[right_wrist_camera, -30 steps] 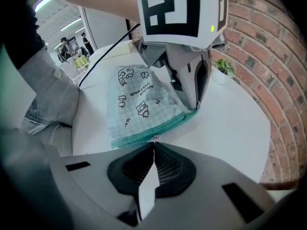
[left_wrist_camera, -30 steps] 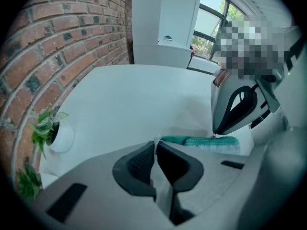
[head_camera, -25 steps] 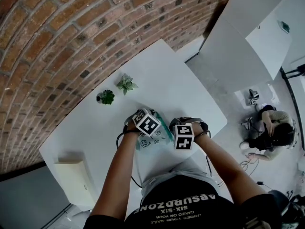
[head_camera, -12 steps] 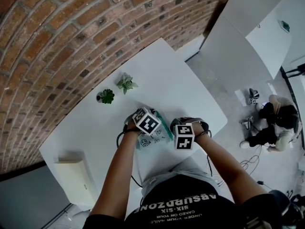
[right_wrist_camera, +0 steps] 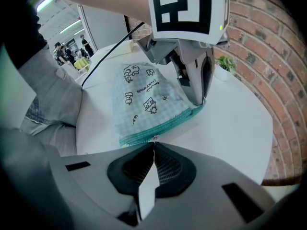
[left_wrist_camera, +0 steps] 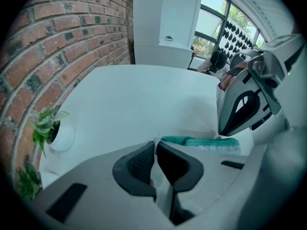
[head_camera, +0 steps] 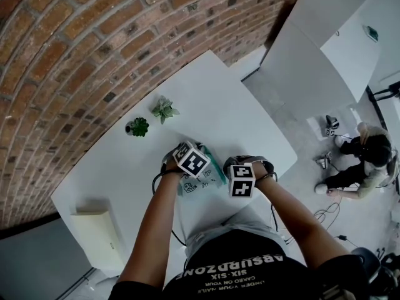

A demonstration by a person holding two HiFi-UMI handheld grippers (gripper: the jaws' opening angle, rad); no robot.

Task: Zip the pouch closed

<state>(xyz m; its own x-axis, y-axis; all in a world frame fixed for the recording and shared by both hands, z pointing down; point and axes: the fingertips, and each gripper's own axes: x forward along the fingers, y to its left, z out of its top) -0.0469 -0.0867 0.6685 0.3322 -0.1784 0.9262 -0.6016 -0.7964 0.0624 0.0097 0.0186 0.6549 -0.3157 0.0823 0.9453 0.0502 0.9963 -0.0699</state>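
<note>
A light blue checked pouch (right_wrist_camera: pixel 144 97) with cartoon prints and a teal zipper edge (left_wrist_camera: pixel 204 141) lies on the white table (head_camera: pixel 237 114), near its front edge. My left gripper (left_wrist_camera: pixel 156 146) is shut on the pouch's end, with a bit of pale fabric between its tips. At the other end of the teal edge my right gripper (right_wrist_camera: pixel 153 145) is shut, and the small zipper pull (right_wrist_camera: pixel 154 138) sits at its tips. In the head view both marker cubes (head_camera: pixel 192 160) (head_camera: pixel 241 180) hover over the pouch and hide most of it.
Two small potted plants (head_camera: pixel 165 109) (head_camera: pixel 138 127) stand toward the brick wall. A beige box (head_camera: pixel 94 230) sits at the table's left end. A black cable (head_camera: pixel 164 186) trails off the left hand. A person (head_camera: pixel 369 152) crouches on the floor at the right.
Both grippers and the pouch keep their places. Only the person on the floor at the right has shifted.
</note>
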